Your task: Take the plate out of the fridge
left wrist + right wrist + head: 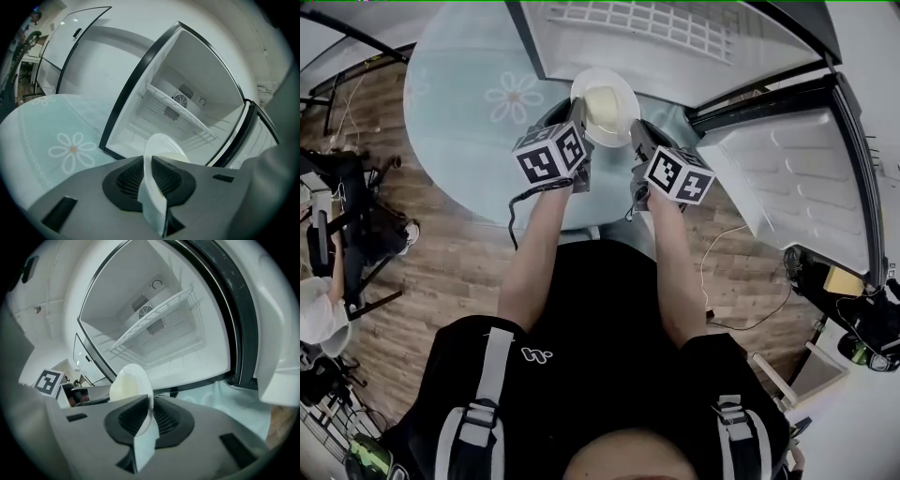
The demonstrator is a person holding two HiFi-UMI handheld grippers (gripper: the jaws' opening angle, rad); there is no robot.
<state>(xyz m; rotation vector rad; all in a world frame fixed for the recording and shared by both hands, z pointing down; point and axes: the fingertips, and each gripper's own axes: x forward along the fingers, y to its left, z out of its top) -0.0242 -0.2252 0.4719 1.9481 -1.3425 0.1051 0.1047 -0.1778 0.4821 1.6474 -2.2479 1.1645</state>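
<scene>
A white plate (605, 105) with a pale yellowish middle hangs in front of the open fridge (675, 42), over the table's edge. My left gripper (579, 120) is shut on its left rim, my right gripper (636, 133) on its right rim. In the left gripper view the plate (165, 144) stands edge-on, its rim pinched between the dark ribbed pads (129, 180) of the left gripper (151, 183). The right gripper view shows the same plate (131, 383), its rim clamped in the right gripper (151, 417).
The small fridge stands on a round table with a pale flower-print cloth (478, 112). Its door (797, 178) swings open to the right. Inside are a wire shelf (187, 117) and a rear vent (145, 311). Wooden floor, cables and equipment surround the table.
</scene>
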